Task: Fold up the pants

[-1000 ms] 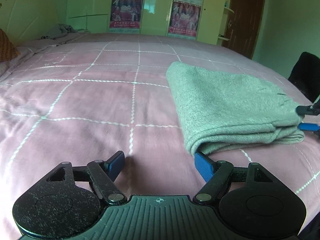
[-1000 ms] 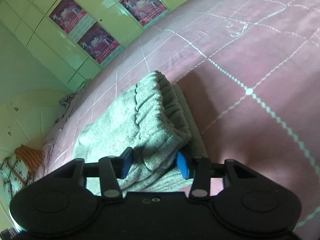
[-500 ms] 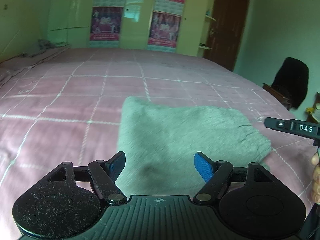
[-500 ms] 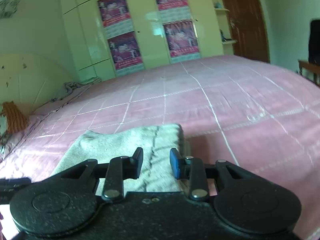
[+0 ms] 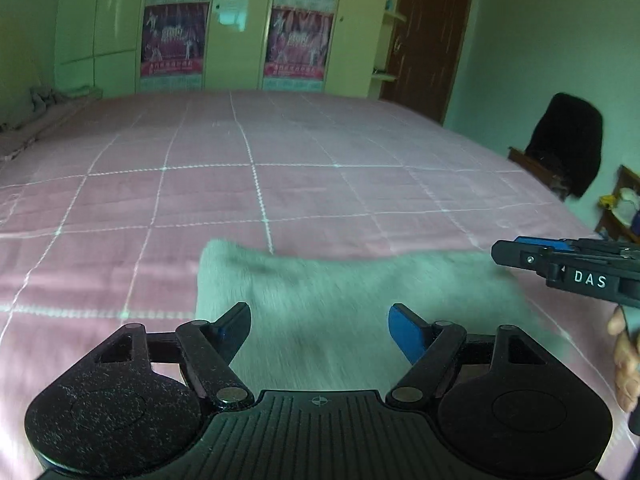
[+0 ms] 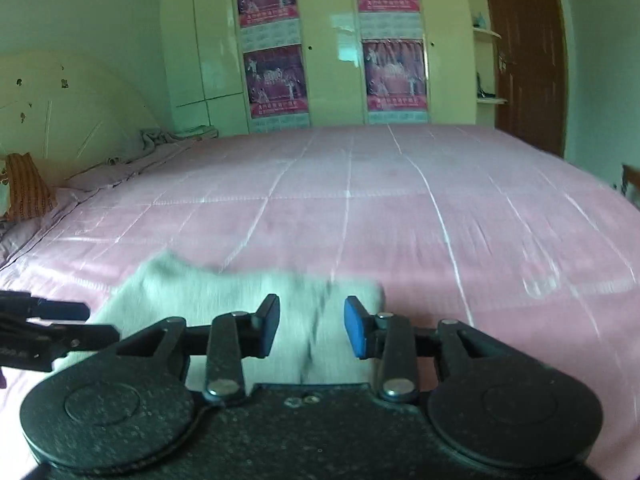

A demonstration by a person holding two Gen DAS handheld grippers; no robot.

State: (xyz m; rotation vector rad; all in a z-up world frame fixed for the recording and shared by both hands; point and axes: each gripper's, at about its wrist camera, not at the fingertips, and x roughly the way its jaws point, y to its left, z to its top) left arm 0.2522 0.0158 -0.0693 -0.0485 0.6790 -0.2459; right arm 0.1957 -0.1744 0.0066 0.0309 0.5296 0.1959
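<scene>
A: Pants [image 5: 360,304] folded, lying on pink checked bed [image 5: 280,184]; wardrobe [image 6: 328,40] with posters behind, brown door [image 5: 424,36] right.
B: Left gripper [image 5: 320,328] spread wide, empty; right gripper [image 6: 312,324] opening, nothing pinched.

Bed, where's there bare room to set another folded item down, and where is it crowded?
Most of the bed is bare: the wide pink stretch between the pants and the wardrobe, and the patch on their right in the right wrist view. The near edge is crowded, with both tongs over the pants. Rumpled bedding fills the far left corner.
</scene>
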